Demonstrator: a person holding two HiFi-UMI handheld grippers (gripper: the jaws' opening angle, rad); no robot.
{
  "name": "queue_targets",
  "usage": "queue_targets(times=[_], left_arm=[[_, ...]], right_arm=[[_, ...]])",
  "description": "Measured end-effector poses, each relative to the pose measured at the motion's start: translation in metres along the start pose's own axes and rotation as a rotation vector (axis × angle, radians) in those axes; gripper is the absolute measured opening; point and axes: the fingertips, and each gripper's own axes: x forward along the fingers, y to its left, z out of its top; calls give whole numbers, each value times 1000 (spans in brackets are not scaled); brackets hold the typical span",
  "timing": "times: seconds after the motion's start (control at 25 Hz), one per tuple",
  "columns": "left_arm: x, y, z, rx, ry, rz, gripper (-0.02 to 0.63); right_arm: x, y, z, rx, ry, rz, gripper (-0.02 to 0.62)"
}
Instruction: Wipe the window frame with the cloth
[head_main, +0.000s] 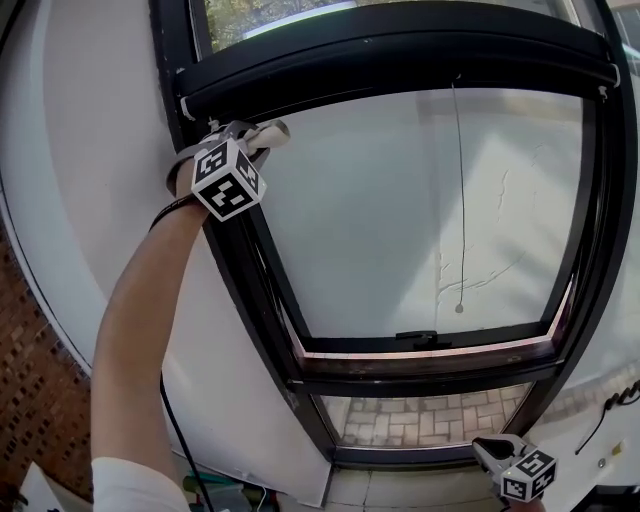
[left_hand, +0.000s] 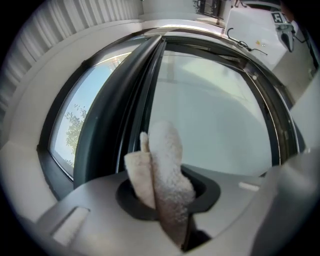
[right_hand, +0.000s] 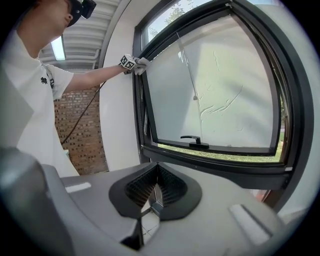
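Note:
A beige terry cloth (left_hand: 162, 170) sticks up from between the jaws of my left gripper (left_hand: 167, 202), which is shut on it. In the head view that left gripper (head_main: 252, 138) is held high at the upper left corner of the black window frame (head_main: 250, 265), with the cloth (head_main: 273, 132) against the frame where the side post meets the top bar. The right gripper view shows the same cloth (right_hand: 141, 64) at that corner. My right gripper (right_hand: 150, 200) is shut with nothing in it. It hangs low at the bottom right (head_main: 487, 452), away from the frame.
The sash is tilted open, with a black handle (head_main: 417, 336) on its bottom rail and a thin cord (head_main: 459, 200) hanging in front of the frosted pane. A white wall and a brick wall (head_main: 35, 400) lie to the left. A cable (head_main: 180, 440) trails from my left arm.

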Motion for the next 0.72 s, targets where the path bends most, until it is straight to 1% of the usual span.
queue_targets(times=[0.24, 0.44, 0.52, 0.56, 0.72], left_arm=[[-5, 6, -7, 90, 3, 13, 104], [-28, 11, -10, 115, -11, 20, 104], [-41, 9, -6, 95, -42, 20, 104], [-48, 8, -3, 73, -63, 19, 104], [-72, -4, 4, -52, -148, 2, 104]], right_arm=[[4, 7, -2, 10, 4, -38, 5], [11, 22, 7, -5, -7, -41, 5], [12, 28, 10, -12, -5, -41, 5], [14, 31, 11, -16, -4, -38, 5], [18, 42, 22, -40, -7, -32, 5]])
